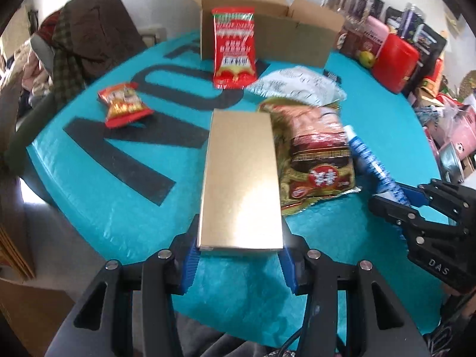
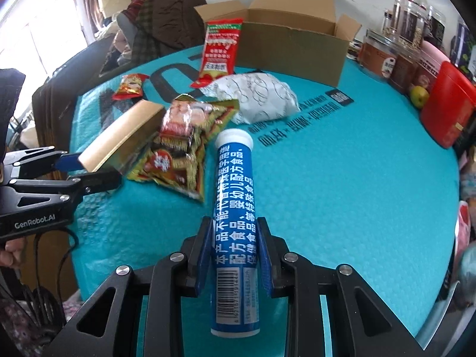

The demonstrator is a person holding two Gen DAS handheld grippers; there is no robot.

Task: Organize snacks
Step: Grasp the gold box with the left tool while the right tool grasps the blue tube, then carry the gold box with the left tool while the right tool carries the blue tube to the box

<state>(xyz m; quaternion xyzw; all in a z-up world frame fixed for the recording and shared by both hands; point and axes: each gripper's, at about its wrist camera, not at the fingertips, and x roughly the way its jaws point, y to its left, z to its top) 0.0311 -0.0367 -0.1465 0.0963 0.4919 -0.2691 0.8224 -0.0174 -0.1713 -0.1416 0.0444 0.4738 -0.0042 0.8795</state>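
My left gripper [image 1: 239, 241] is shut on a flat gold box [image 1: 242, 178], held above the teal table; the same gold box [image 2: 119, 136] shows at the left of the right wrist view. My right gripper [image 2: 235, 238] is shut on a blue tube with a white cap [image 2: 235, 208], and that blue tube [image 1: 372, 163] appears right of the box. Loose on the table lie a red-gold snack bag [image 1: 315, 154], a white printed packet [image 1: 297, 84], a tall red packet [image 1: 235, 47] leaning on the open cardboard box [image 1: 267, 29], and a small red packet [image 1: 123, 104].
The round table wears a teal cloth [image 2: 342, 178] with black letters. A red tin [image 2: 446, 107], a green apple [image 2: 419, 95] and several jars [image 2: 401, 44] line the right rim. Clothes are heaped on a chair [image 1: 83, 35] at the far left.
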